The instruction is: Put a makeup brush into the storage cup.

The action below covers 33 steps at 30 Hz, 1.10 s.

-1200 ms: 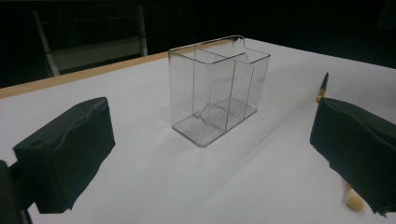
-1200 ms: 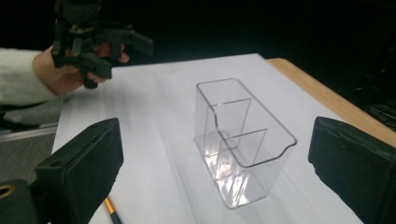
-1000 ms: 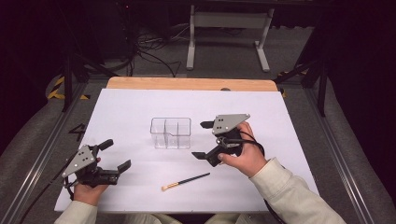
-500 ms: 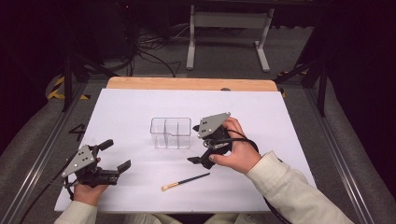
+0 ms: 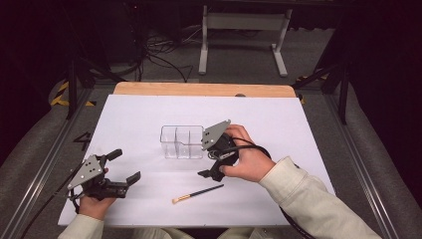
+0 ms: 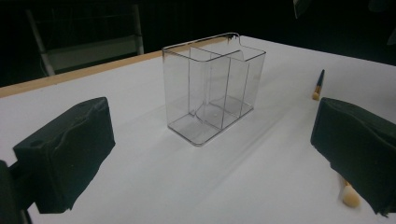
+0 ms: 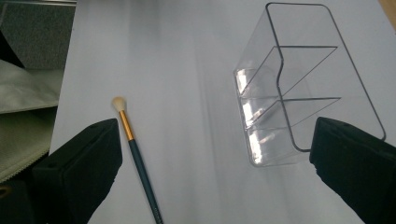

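A clear plastic organizer (image 5: 181, 142) with three compartments stands empty at the middle of the white table (image 5: 298, 124). A small makeup brush (image 5: 198, 193) with a dark handle, gold ferrule and pale bristles lies flat in front of it. My right gripper (image 5: 209, 164) hovers just right of the organizer, tilted down and left, open and holding nothing. In the right gripper view, the brush (image 7: 135, 154) lies beside the left jaw and the organizer (image 7: 289, 93) near the right jaw. My left gripper (image 5: 123, 167) rests open at the front left, facing the organizer (image 6: 212, 88) and brush (image 6: 319, 84).
A wooden strip (image 5: 204, 89) edges the table's far side. Beyond it stand a metal frame (image 5: 244, 30) and cables (image 5: 159, 59) on the dark floor. Metal rails (image 5: 40, 159) run along both sides of the table.
My right gripper has moved left and toward the person, tipping downward beside the organizer above the brush. The left gripper, organizer and brush have stayed put.
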### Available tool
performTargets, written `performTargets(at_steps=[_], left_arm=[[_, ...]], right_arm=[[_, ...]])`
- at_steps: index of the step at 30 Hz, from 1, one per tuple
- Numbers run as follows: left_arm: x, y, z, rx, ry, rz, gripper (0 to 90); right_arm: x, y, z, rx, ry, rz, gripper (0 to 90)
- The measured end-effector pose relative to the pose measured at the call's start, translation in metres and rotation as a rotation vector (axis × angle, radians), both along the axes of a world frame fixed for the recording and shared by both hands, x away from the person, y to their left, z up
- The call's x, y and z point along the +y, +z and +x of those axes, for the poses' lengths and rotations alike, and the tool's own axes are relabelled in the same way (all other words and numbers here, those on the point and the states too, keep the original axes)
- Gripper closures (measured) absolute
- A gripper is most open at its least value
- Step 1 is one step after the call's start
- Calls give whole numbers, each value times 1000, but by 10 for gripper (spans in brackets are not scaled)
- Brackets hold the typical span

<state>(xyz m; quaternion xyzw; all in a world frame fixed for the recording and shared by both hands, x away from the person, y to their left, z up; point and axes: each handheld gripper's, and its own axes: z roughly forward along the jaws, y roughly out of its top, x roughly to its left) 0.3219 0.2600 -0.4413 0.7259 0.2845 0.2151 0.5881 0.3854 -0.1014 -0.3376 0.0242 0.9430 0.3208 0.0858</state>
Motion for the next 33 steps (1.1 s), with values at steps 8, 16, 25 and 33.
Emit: performTargets(at_steps=[8,16,25,33], left_arm=[[0,0,0,2,-5,-6,2],[0,-1,1,1,-11,-9,2],[0,-1,0,4,-8,-13,2],[5,-1,-5,5,2,-7,2]], right_arm=[[10,-2,1,15,32,-68,43],[22,-6,2,29,70,-147,47],[29,-10,4,35,92,-176,51],[35,-18,0,30,113,-204,65]])
